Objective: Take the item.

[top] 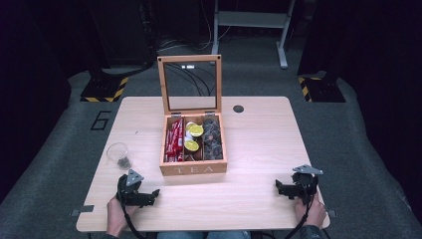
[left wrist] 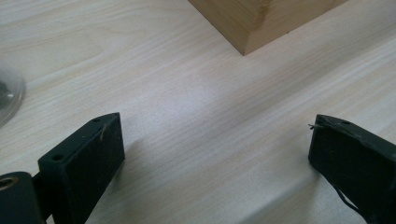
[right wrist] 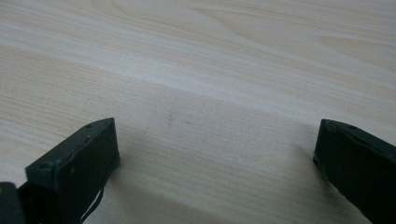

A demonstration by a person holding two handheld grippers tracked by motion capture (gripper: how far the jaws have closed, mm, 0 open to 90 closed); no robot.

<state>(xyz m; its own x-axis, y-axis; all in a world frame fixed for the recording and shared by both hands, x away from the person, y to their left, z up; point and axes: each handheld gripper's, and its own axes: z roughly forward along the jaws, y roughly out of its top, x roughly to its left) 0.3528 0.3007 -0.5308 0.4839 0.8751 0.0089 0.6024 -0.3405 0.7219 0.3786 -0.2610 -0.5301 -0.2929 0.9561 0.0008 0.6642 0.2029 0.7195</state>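
My left tool [top: 155, 193] lies low on the tabletop [top: 249, 144], jaws wide and empty. The tea box [top: 193, 168] sits just ahead; my right tool [top: 278, 186] rests likewise, open.

In the high view you see the desk [top: 259, 149] brightly lit from above, while the room around it stays almost black. The picture is soft and a little grainy, and the glass lid of the tea box [top: 193, 167] carries small white reflections. In the left gripper view the wood grain is sharp in the middle, but the near black jaws are blurred and throw soft shadows. In the right gripper view a darker shadow band lies across the near wood.
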